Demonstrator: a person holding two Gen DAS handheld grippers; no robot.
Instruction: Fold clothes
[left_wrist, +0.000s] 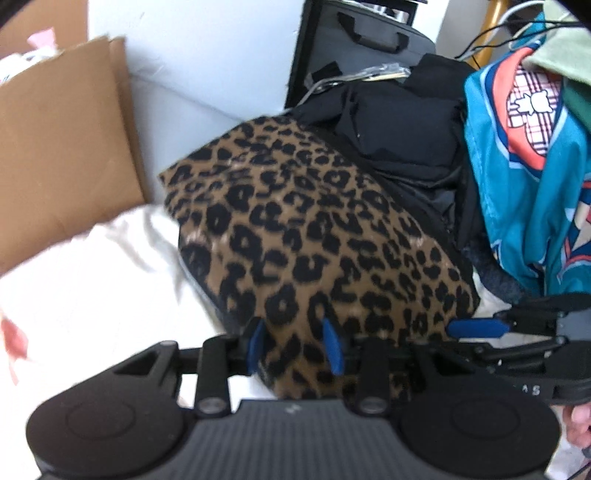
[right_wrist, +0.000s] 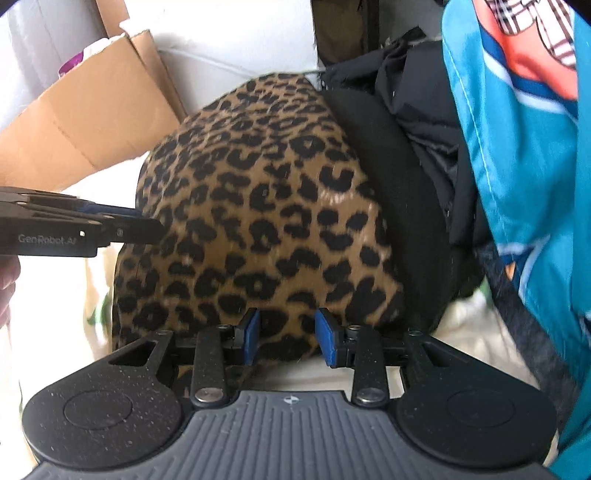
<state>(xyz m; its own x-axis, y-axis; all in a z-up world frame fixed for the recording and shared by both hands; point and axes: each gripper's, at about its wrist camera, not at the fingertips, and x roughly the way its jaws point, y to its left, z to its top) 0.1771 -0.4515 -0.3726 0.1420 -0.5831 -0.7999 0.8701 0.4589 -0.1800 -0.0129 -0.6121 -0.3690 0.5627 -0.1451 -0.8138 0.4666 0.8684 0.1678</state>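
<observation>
Leopard-print garment (left_wrist: 314, 236), soft, thick, folded bundle | my left gripper (left_wrist: 295, 347), right gripper (right_wrist: 288, 336) part-open, straddling near hem | I'd pinch there.

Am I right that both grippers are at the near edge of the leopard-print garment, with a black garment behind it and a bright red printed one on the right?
Not quite: the printed garment on the right is teal, not red, as the left wrist view shows. The rest holds: the left gripper and right gripper sit at the near edge of the leopard-print garment, with the black garment behind it.
</observation>
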